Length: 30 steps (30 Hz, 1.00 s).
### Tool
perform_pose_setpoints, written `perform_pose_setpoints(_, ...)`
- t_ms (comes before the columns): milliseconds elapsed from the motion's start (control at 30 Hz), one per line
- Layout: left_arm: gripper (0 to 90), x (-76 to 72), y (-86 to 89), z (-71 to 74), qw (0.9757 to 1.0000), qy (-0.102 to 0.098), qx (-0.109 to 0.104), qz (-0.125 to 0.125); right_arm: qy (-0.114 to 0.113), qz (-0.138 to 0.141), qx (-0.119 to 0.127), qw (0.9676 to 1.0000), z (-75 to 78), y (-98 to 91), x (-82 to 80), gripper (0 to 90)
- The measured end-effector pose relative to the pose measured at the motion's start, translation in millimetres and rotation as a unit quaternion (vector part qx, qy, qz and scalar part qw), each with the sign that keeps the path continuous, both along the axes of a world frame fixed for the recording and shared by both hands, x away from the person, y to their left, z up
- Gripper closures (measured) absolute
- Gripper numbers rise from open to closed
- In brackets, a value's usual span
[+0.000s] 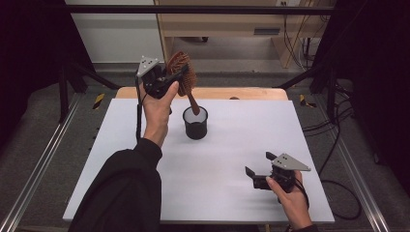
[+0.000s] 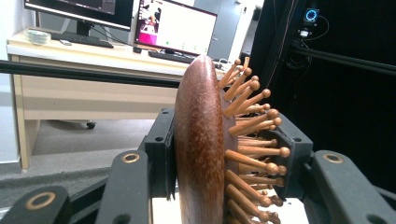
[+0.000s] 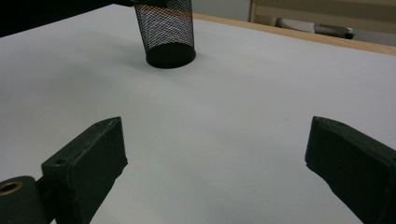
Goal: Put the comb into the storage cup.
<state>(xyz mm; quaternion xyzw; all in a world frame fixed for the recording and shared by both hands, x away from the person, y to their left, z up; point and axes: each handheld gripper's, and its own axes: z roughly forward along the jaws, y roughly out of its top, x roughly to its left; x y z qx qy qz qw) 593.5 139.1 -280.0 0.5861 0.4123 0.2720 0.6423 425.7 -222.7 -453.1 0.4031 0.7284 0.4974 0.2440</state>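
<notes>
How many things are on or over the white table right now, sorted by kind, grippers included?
Wooden hairbrush: 1, clamped in the left gripper, its handle dipping into the cup
Black mesh cup: 1, standing upright on the white table
Handheld grippers: 2, the left gripper and the right gripper, whose jaws are open with nothing between them
Total: 4
</notes>
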Motion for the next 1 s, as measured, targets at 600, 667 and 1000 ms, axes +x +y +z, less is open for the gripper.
perform_pose_setpoints(600, 51.0, 3.6, -6.3, -22.6, 0.9998, 0.018, 0.004, -0.005, 0.008, 0.006, 0.000, 0.9999, -1.1, 0.9, 0.5, 6.3)
perform_pose_setpoints(667, 51.0, 4.0, -6.5, -24.0, 0.9998, 0.019, 0.003, -0.006, 0.008, 0.006, 0.000, 0.9999, -1.2, 0.8, 0.5, 6.3)
perform_pose_setpoints(1000, 51.0, 5.3, -8.6, -27.0, 0.9997, 0.022, 0.004, -0.007, 0.007, 0.007, 0.002, 1.0000, -1.2, 1.0, 0.6, 6.1)
